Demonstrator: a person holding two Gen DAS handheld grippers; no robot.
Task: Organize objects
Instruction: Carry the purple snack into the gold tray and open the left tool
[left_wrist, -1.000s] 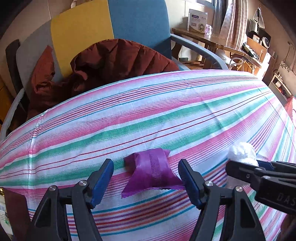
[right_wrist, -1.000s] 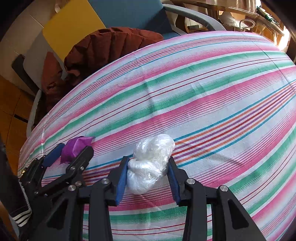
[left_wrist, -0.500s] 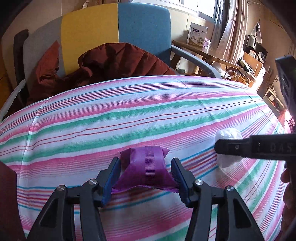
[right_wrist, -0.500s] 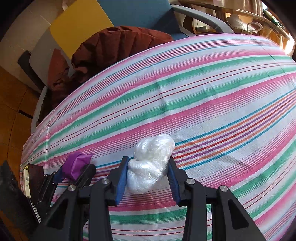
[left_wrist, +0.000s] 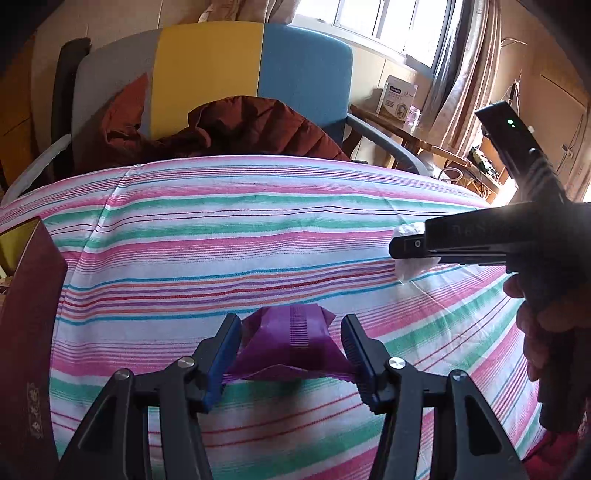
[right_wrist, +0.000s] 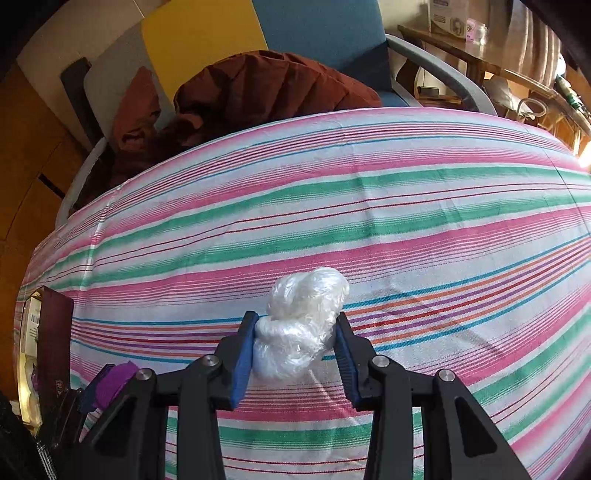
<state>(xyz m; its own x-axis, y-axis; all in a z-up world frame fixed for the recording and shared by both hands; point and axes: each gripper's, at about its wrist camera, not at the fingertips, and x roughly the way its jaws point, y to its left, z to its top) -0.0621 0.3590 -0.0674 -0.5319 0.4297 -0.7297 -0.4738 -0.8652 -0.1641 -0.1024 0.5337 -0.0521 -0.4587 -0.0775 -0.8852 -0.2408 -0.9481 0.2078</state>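
1. Striped cotton tablecloth (left_wrist: 258, 236) in pink, green and white bands, covering the whole tabletop. We see it lightly creased toward the far left corner.
2. Upholstered armchair (left_wrist: 258, 74) with grey, yellow and blue back panels, standing just behind the far edge of the tabletop.
3. Rust-red quilted jacket (left_wrist: 258, 125), heaped on the armchair seat.
4. Dark maroon upright box (left_wrist: 26, 350) at the left edge of the tabletop.
5. Right gripper (right_wrist: 295, 343), black frame with blue pads. We hold it near the front edge of the tabletop, toward the middle, its fingers clamped on the crumpled clear plastic bag, one pad against each side.
6. Left gripper (left_wrist: 291, 350), same make, held near the front edge, toward the left. Its fingers are closed onto the purple foil packet, both pads touching the packet's lower corners.
7. Purple foil packet (left_wrist: 291, 339), ribbed seam down its middle, gripped between the left pads; whether it is touching the cloth we cannot tell.
8. Crumpled clear plastic bag (right_wrist: 303, 321), a whitish wad gripped between the right pads, bulging out beyond the fingertips; whether it rests on the tablecloth we cannot tell.
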